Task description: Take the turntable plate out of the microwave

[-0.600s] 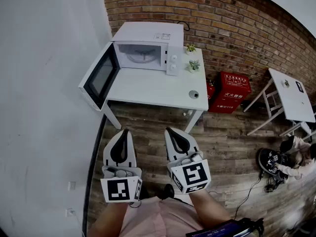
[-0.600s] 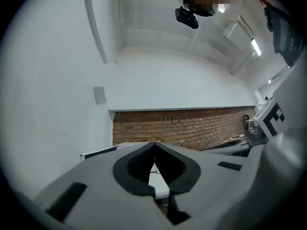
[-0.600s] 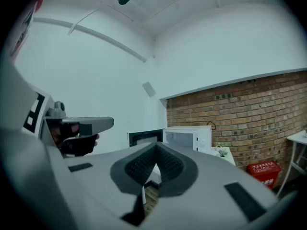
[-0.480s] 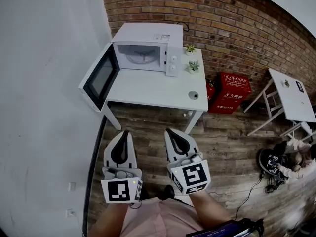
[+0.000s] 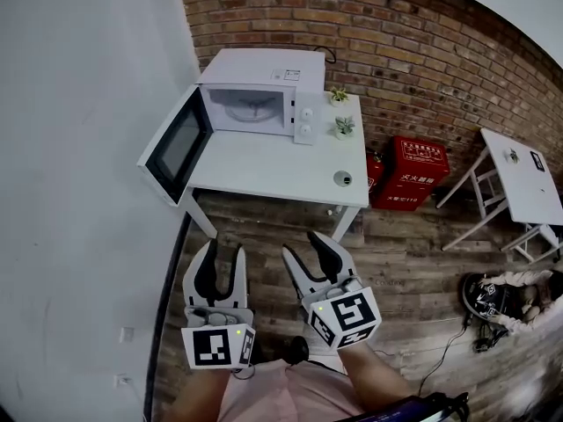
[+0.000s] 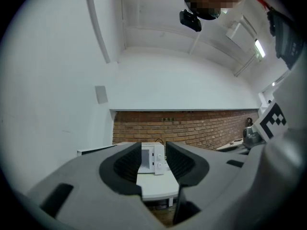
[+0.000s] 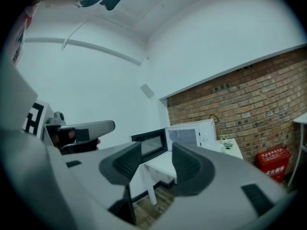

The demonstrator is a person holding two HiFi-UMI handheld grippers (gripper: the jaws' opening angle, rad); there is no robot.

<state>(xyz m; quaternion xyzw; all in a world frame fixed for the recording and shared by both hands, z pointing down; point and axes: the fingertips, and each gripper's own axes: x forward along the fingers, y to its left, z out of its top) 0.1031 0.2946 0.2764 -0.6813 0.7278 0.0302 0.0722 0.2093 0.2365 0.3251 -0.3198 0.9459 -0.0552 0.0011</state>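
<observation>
Flat cool indoor light, faint shadows; strong fisheye bending, black vignette corners; ceiling lamp (image 6: 259, 47) glaring.

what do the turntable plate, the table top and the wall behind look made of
Turntable plate: pale, translucent-looking disc, probably glass.
Table: smooth matt white top, likely painted or laminated board.
Wall: bare red-brown brick with visible mortar joints.

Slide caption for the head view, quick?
Standing back from table: left gripper and right gripper open; microwave open, plate inside.
</observation>
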